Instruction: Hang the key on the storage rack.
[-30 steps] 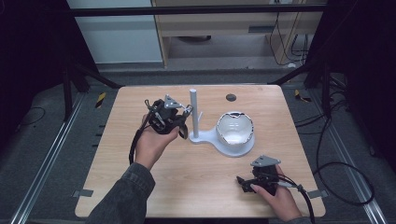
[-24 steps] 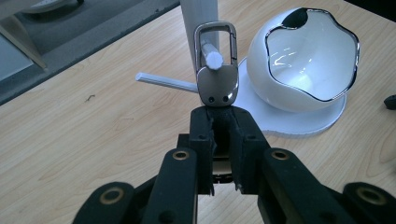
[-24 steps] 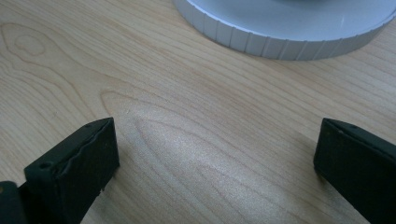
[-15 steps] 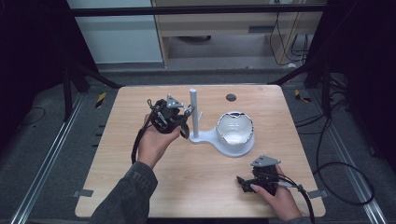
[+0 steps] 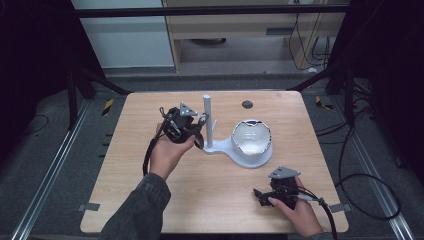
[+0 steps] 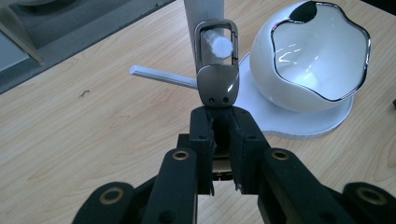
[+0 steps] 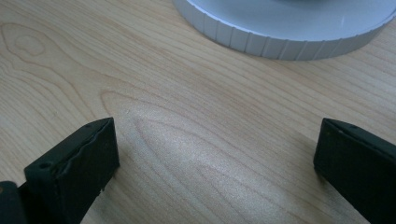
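A pale wooden tabletop (image 5: 150,200) stands in a dark room, with black frame rails around it and a light cabinet beyond the far edge. Near its middle sits a white stand (image 5: 220,148): a flat round base, an upright post (image 5: 207,120) with thin pegs sticking out sideways, and a glossy white bowl (image 5: 252,142) with a chrome rim on the right part of the base.

The left tongs (image 5: 200,131) are clamped shut on the lower end of a metal snap hook (image 6: 216,70), held just left of the post. In the left gripper view the hook's long axis runs straight on from the tongs, and its open loop frames the round white tip of one peg (image 6: 221,45), so loop and peg tip look lined up. Whether the loop is already over the tip or just short of it I cannot tell. The likely move is a short push along the peg's axis toward the post, keeping the loop square to the peg.

The right tongs (image 5: 260,195) rest low at the near right of the tabletop, well apart from the stand, standing wide open and holding nothing; the left hand (image 5: 167,155) is far nearer the post.
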Available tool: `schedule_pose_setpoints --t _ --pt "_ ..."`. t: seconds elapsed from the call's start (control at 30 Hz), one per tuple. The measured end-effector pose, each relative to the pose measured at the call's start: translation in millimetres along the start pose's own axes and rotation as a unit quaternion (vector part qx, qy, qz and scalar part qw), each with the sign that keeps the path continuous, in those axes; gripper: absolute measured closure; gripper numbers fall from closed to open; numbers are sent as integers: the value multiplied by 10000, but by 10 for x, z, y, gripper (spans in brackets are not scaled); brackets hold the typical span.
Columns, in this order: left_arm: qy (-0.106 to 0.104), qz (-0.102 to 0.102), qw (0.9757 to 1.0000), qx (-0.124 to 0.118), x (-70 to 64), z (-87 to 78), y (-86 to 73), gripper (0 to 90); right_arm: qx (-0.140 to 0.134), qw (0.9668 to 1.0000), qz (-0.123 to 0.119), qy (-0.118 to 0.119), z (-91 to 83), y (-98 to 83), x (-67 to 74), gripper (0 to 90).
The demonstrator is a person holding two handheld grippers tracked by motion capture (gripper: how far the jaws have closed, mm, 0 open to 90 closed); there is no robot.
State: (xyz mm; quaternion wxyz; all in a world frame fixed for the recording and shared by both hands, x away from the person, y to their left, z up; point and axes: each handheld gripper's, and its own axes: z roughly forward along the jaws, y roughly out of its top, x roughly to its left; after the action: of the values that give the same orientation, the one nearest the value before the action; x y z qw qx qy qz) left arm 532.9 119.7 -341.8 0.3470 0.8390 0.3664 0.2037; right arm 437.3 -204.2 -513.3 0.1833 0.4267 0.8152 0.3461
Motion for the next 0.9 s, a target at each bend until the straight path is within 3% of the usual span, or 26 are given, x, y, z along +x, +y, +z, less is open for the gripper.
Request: schedule_pose_setpoints --t 0.9 --pt "-59 -92 9999 -57 -11 116 -37 799 3 10000 -7 -8 0 0 -1 5"
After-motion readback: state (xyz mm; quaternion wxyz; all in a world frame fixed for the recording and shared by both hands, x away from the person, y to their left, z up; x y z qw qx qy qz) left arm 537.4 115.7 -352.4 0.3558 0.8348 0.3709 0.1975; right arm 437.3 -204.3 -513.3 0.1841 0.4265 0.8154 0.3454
